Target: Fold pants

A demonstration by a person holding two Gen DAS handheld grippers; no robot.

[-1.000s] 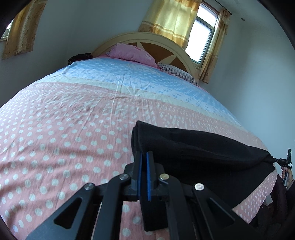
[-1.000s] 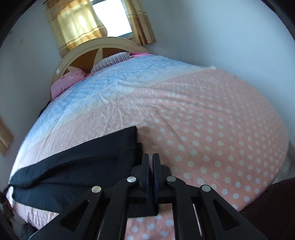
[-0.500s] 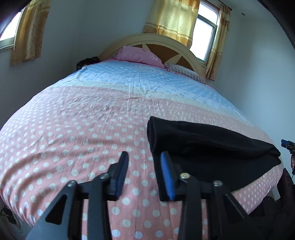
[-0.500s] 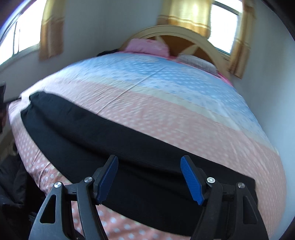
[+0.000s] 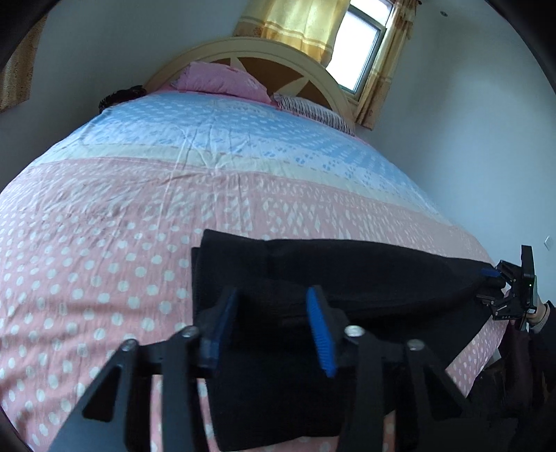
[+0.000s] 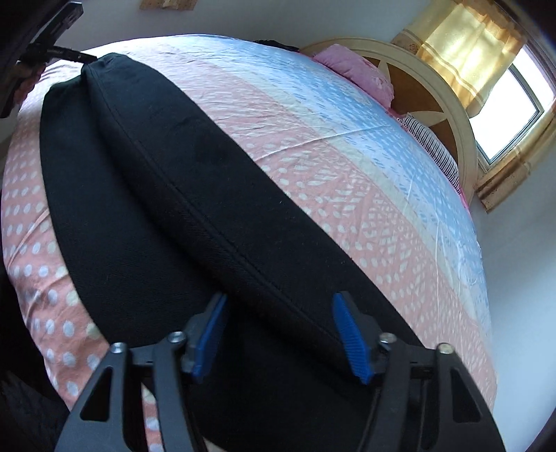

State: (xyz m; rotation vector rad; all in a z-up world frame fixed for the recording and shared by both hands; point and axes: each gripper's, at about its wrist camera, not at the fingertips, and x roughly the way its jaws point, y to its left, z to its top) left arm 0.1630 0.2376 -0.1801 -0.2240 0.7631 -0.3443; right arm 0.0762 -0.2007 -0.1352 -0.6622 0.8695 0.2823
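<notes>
Black pants (image 5: pixel 365 274) lie folded lengthwise across the near edge of the bed (image 5: pixel 156 215). My left gripper (image 5: pixel 272 330) hovers over their left end; its jaws are closing with a bump of black cloth between the blue pads (image 5: pixel 321 333), which stand apart from it. My right gripper (image 6: pixel 279 335) is over the other end, jaws closing, pads either side of the seam (image 6: pixel 208 222), no grip seen. In the left wrist view the right gripper (image 5: pixel 493 281) shows at the pants' far right tip. The left gripper (image 6: pixel 74 55) shows at the top left in the right wrist view.
A pink pillow (image 5: pixel 222 80) and a striped pillow (image 5: pixel 312 109) lie by the cream headboard (image 5: pixel 271 55). Yellow curtains (image 5: pixel 302 21) frame a window behind. A white wall (image 5: pixel 469 146) runs along the bed's right side. A person's hand (image 5: pixel 540 313) holds the right gripper.
Both grippers were shut a second ago and have since opened. The left one drew back, then came forward over the pants' end. The right one rolled and swung along the pants.
</notes>
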